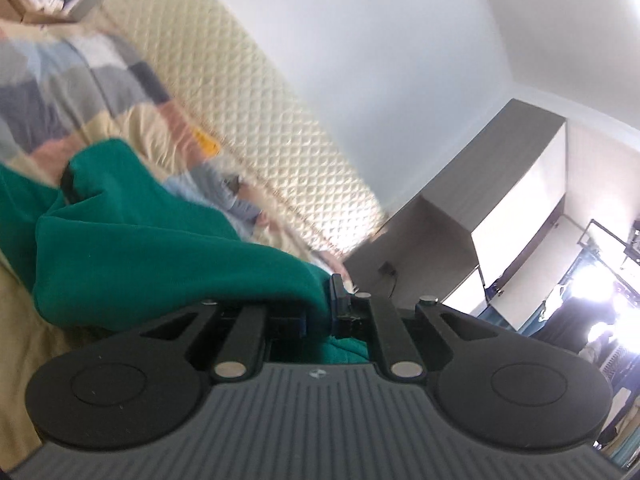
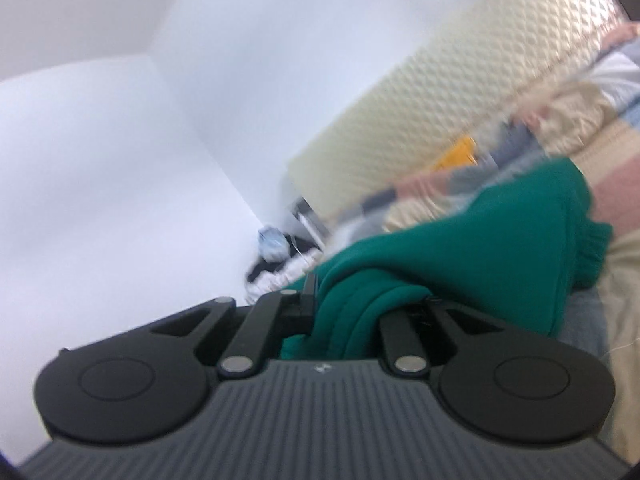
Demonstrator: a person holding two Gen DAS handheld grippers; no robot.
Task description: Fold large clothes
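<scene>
The green garment is lifted off the bed, bunched and draped, with one part caught in each claw. In the left wrist view it hangs from 9 o'clock toward the centre, its folds running into the left claw, which is clenched on the cloth; green fabric shows between and below the fingers. A dark loop or tag sits on the cloth at about 10 o'clock.

In the right wrist view the garment spreads from the centre toward 3 o'clock, with a ribbed cuff at its far edge. A thick roll of it passes into the right claw, which is clenched on it, the cloth filling the gap between the fingers.

Under the garment the bed carries a cream sheet and a patchwork cover in grey, blue, pink and cream blocks, seen at 10 o'clock in the left view and at 2 o'clock in the right view. A small yellow object lies on it, too blurred to name. Behind the bed stands a quilted cream headboard, and above it a white wall.

At 3 o'clock in the left view stands a grey cabinet, with a bright, cluttered area beyond it. At 10 o'clock, past the bed, a box holds pale things. Both views are blurred.
</scene>
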